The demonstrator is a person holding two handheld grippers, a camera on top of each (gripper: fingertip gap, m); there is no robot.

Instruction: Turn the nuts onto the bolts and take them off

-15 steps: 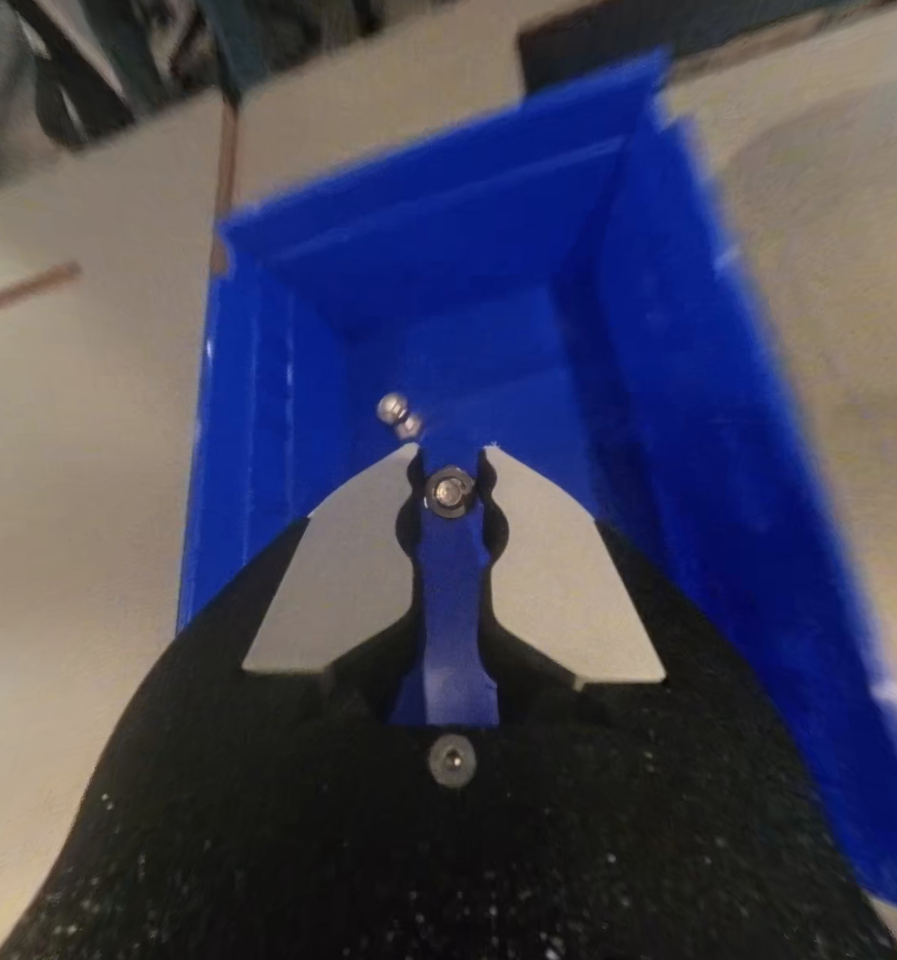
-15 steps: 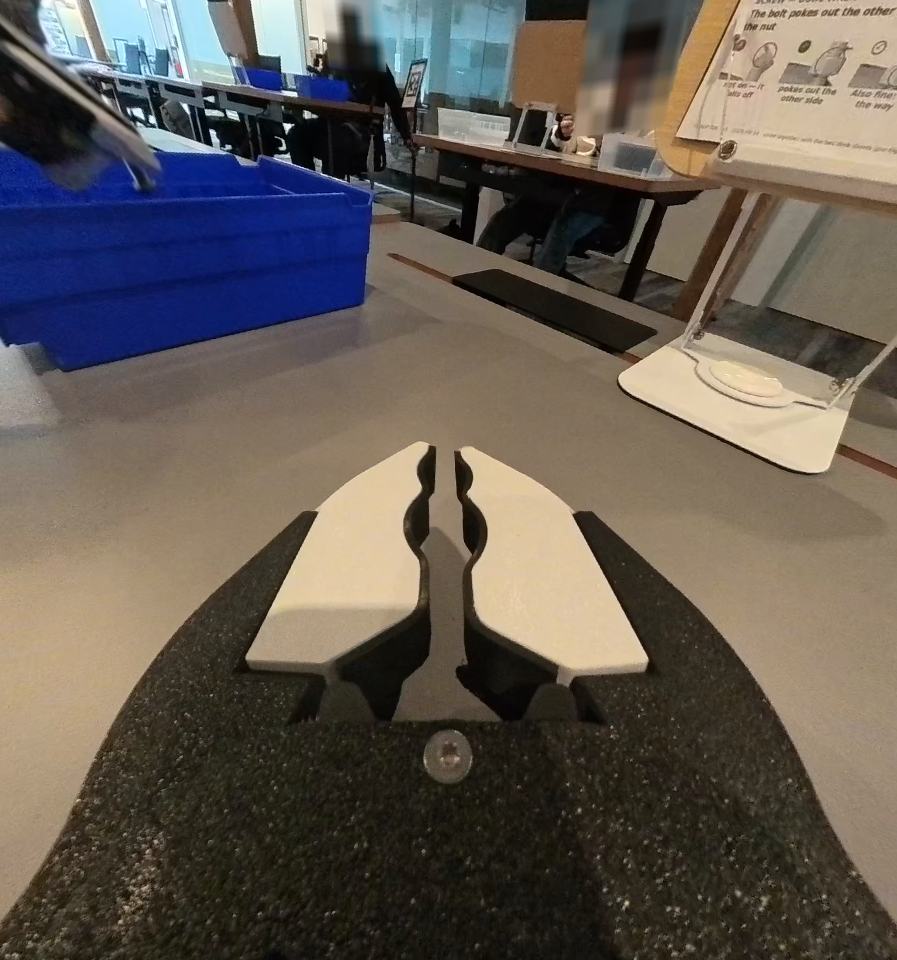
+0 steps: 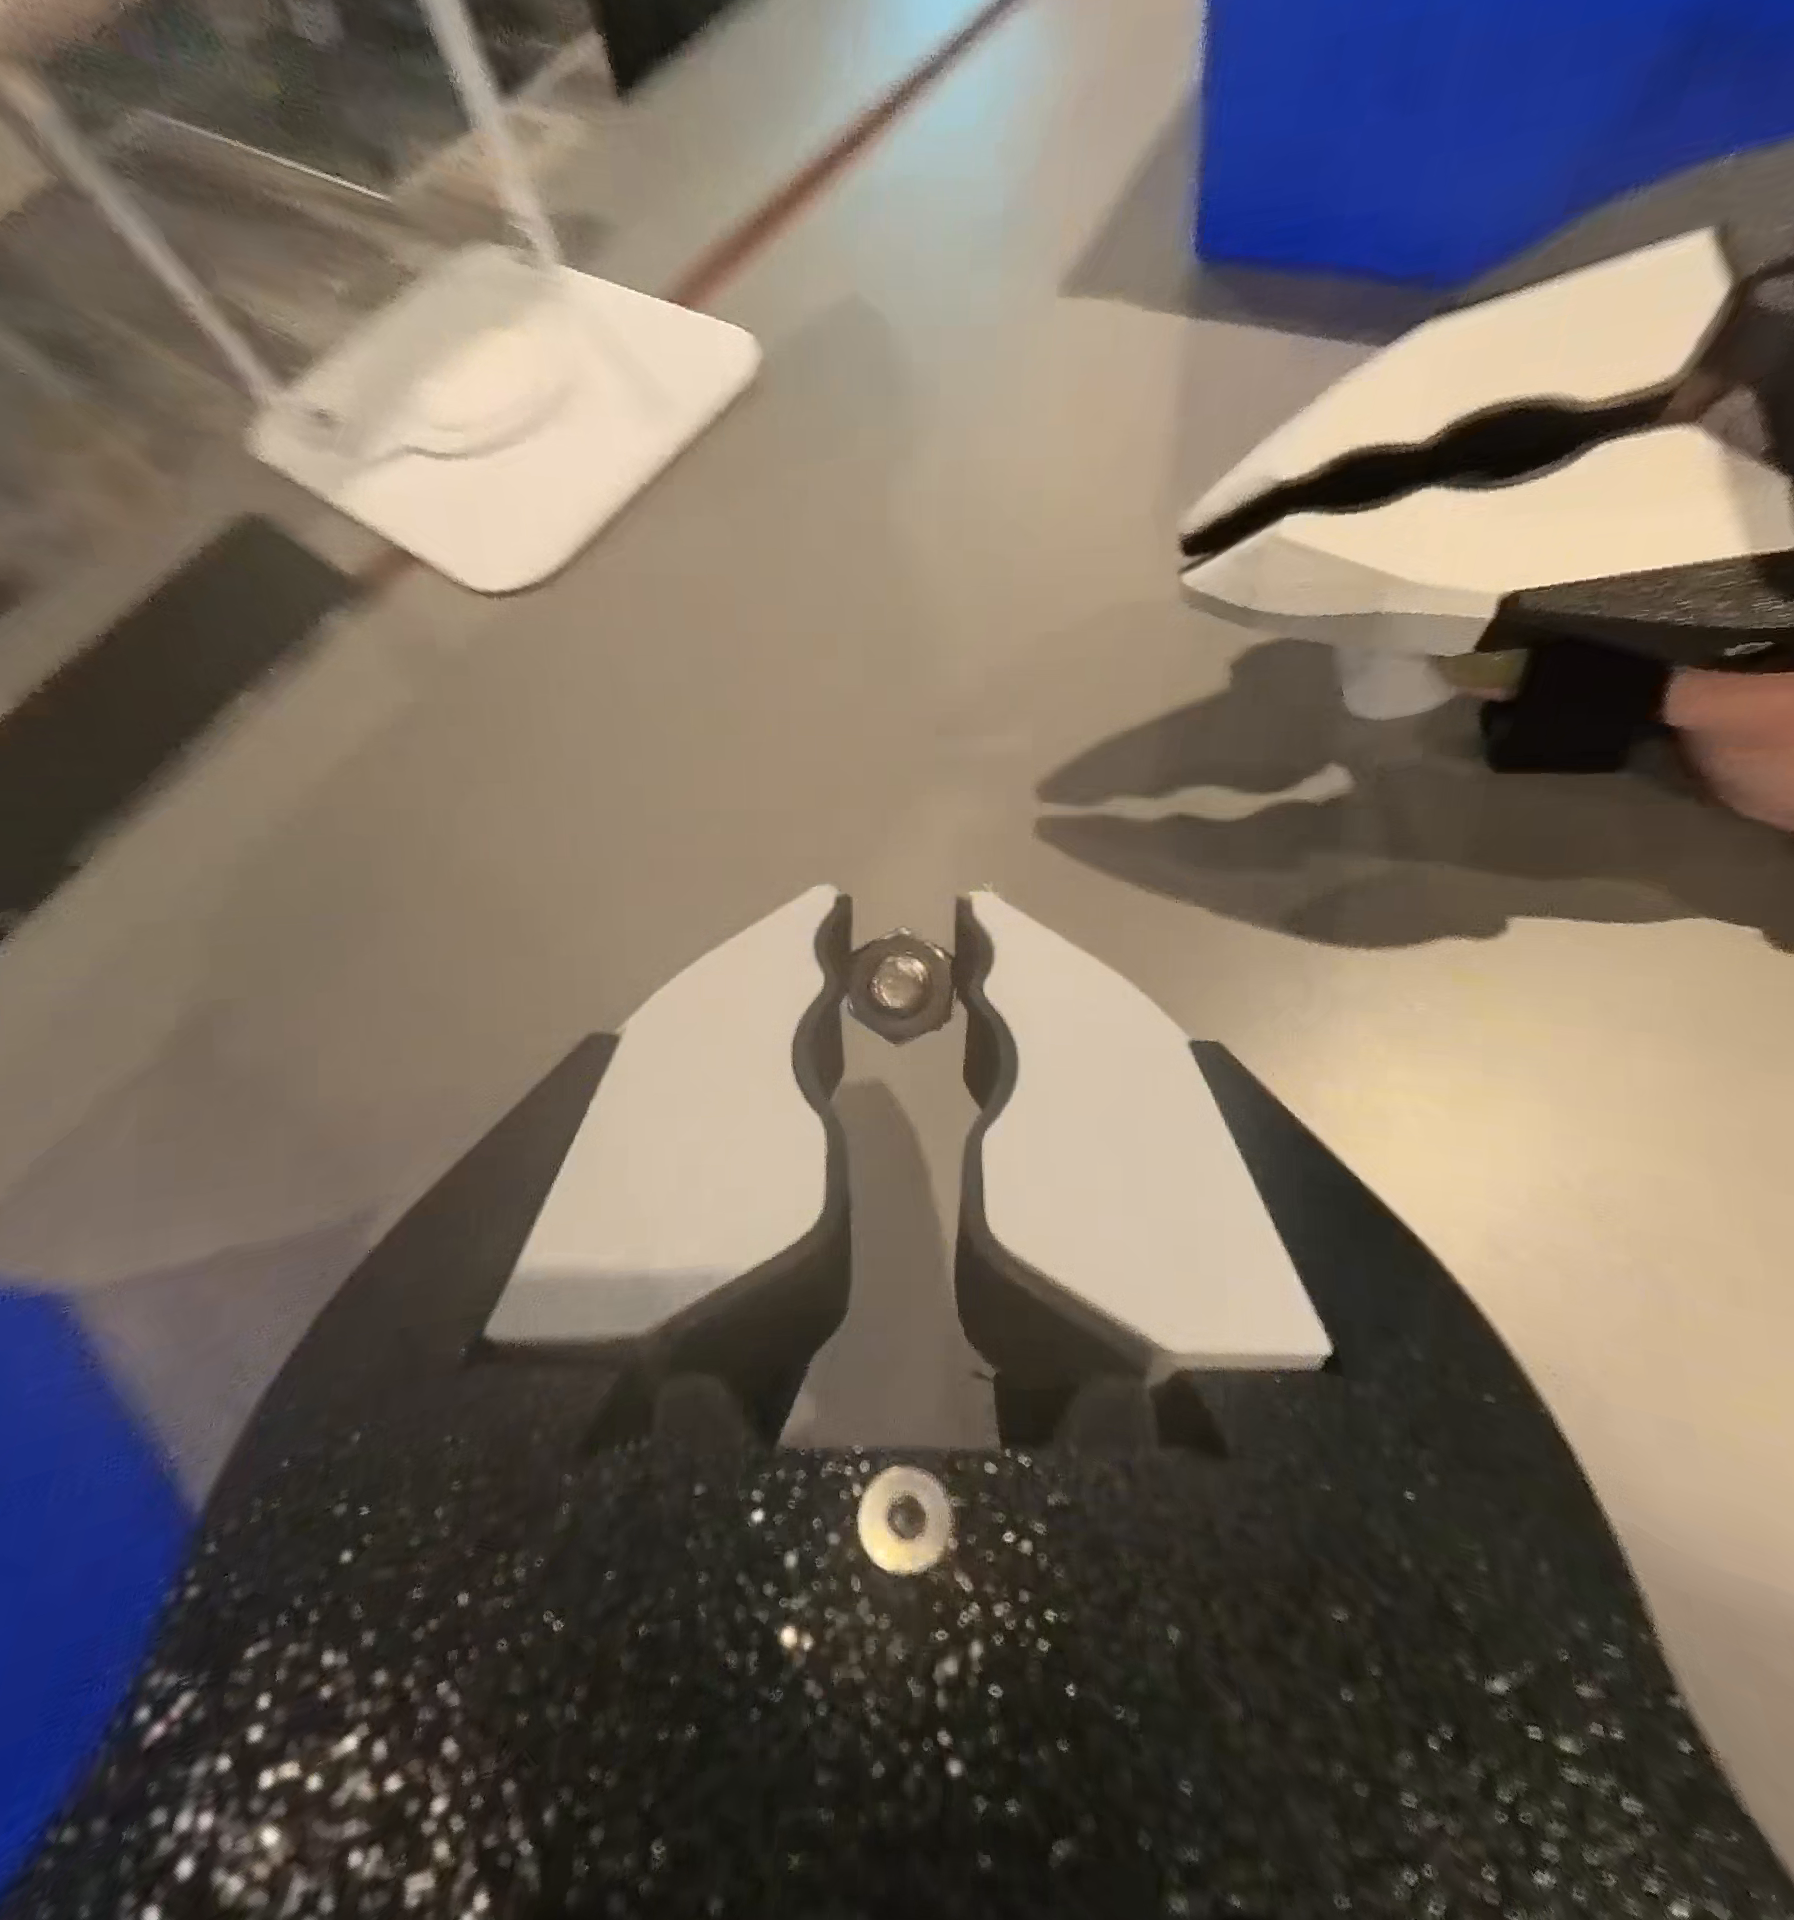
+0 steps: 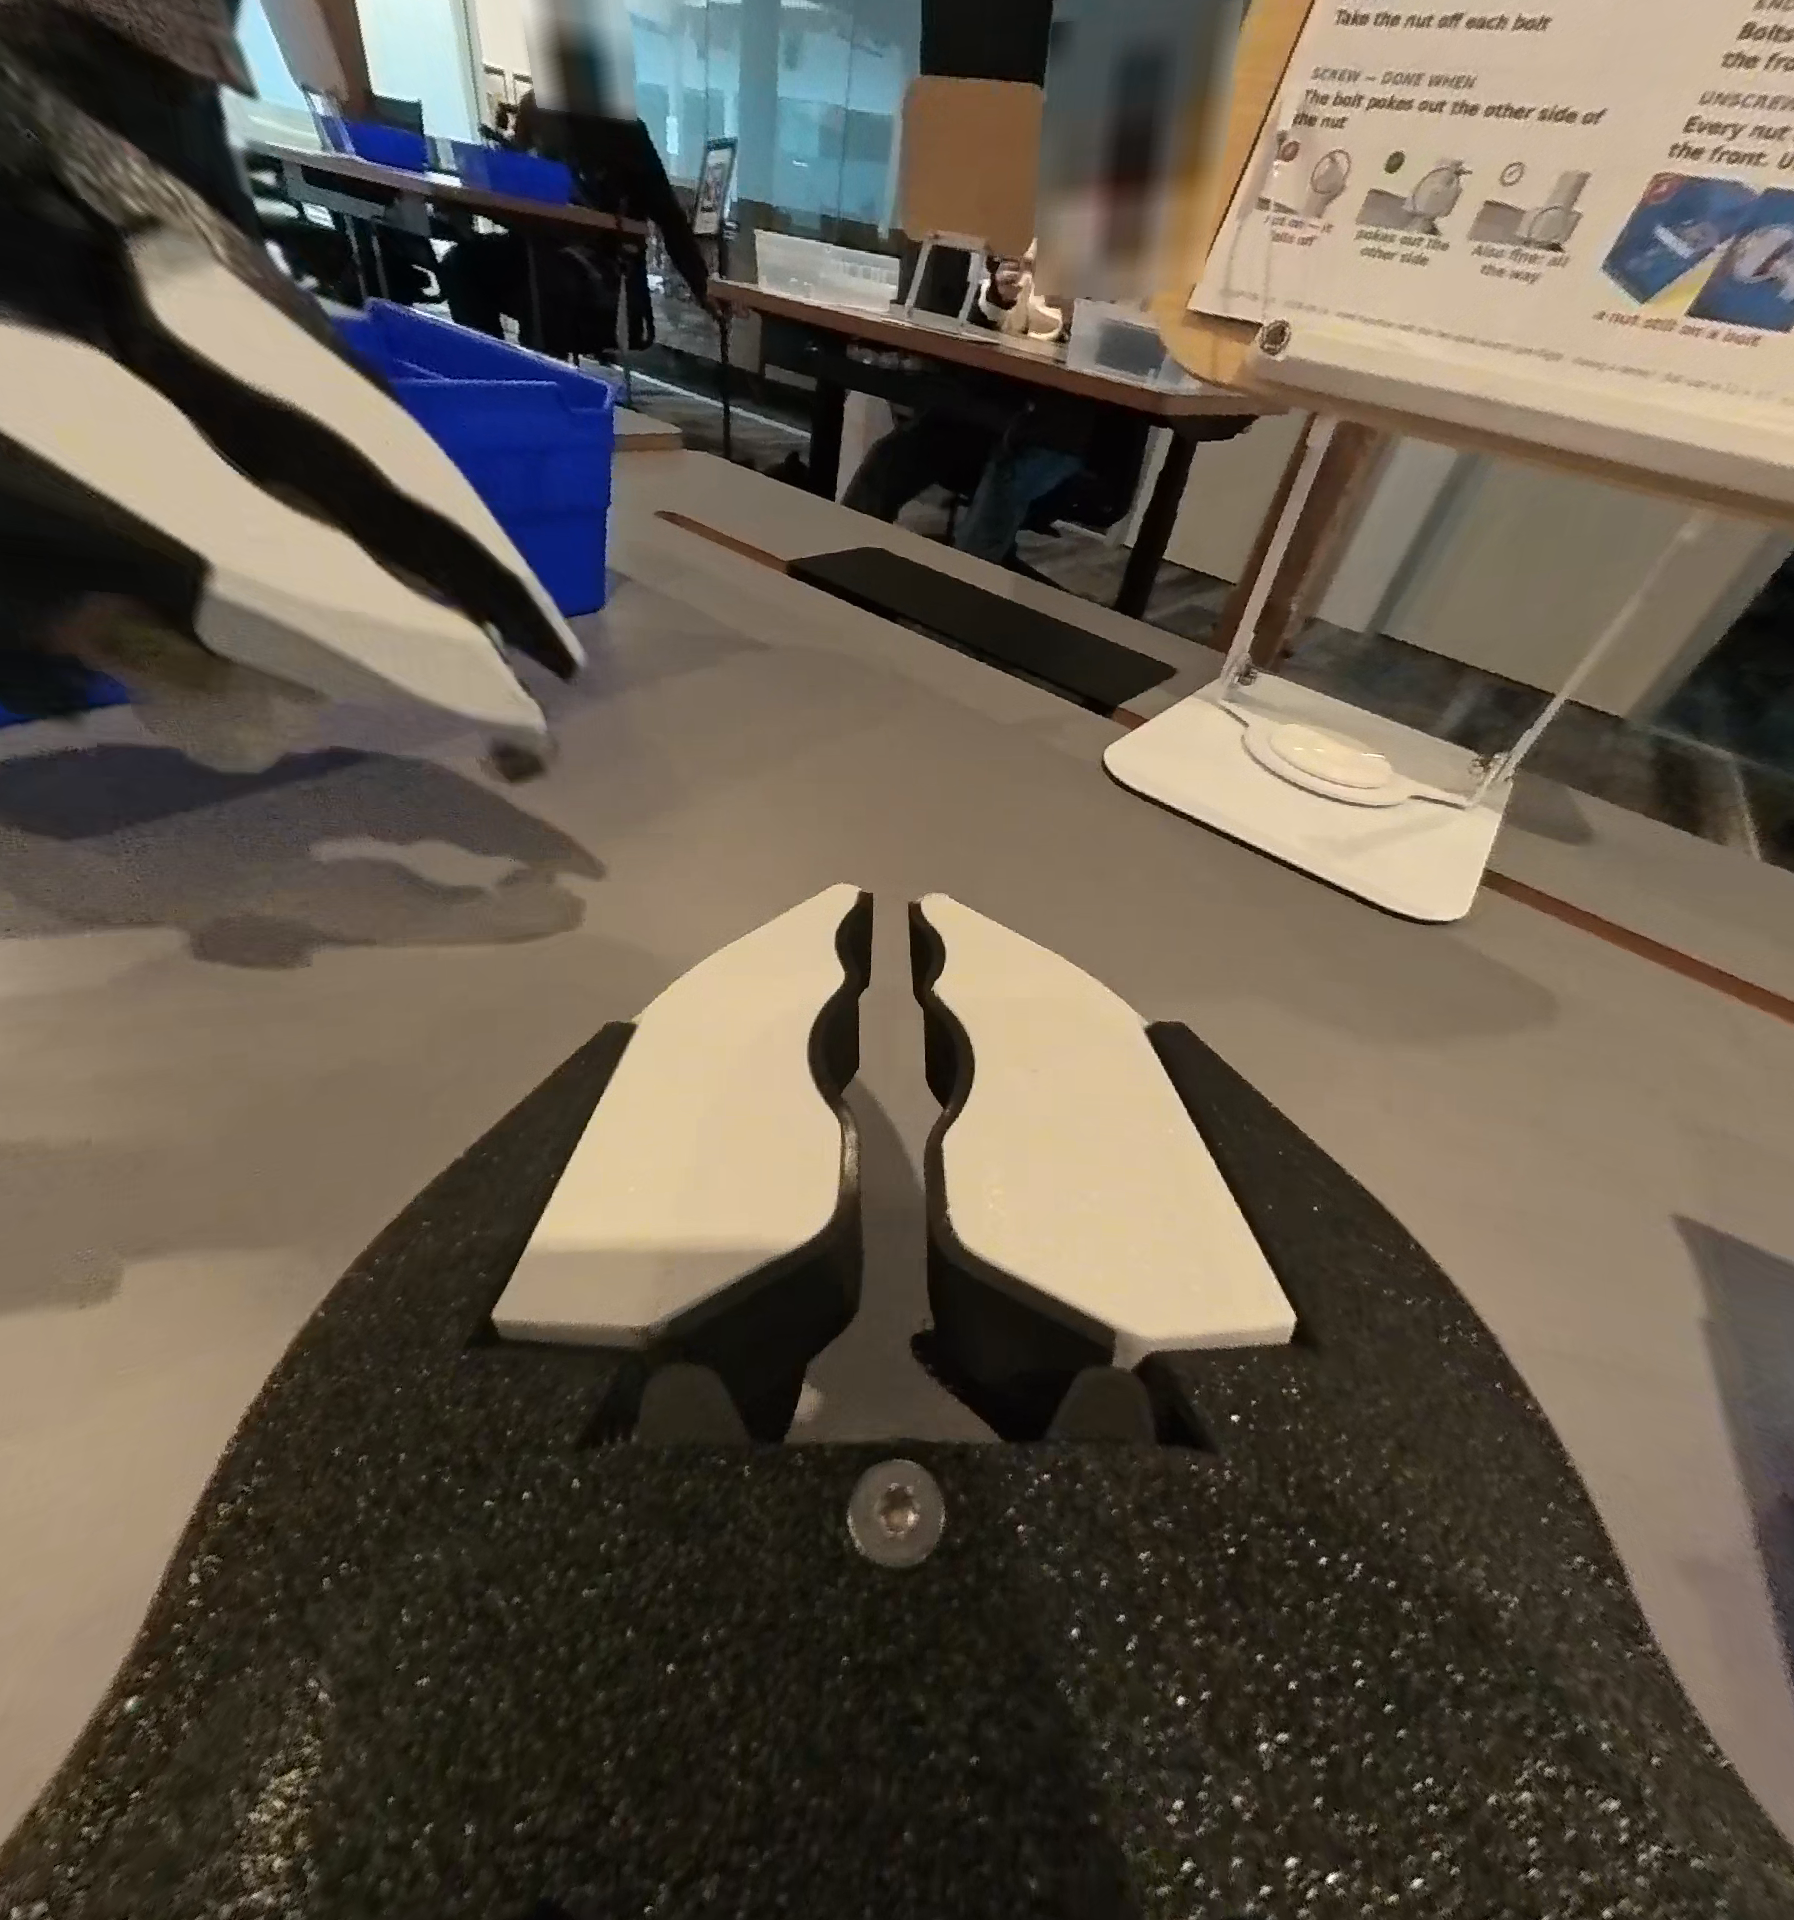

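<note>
My left gripper (image 3: 898,904) is shut on a small metal bolt with a hex nut (image 3: 898,992), seen end-on between the fingertips, above the grey table (image 3: 872,675). My right gripper (image 4: 888,899) is shut with only a thin slit between its fingers, empty, low over the table. It also shows in the left wrist view (image 3: 1194,540) at the right, held by a hand. The left gripper shows in the right wrist view (image 4: 534,665) at the upper left, tilted down, with the bolt's end (image 4: 519,764) poking out below its fingers.
A blue bin (image 4: 519,468) stands behind the left gripper and also shows in the left wrist view (image 3: 1495,125). A white-based sign stand (image 4: 1308,821) with an instruction sheet stands at the far right. A black strip (image 4: 986,623) lies at the table's far edge. My hands' fingertips stand some 10 cm from each other.
My left gripper has come out of the blue bin with the bolt and nut and swung over the open table towards the right gripper. The right gripper has barely moved.
</note>
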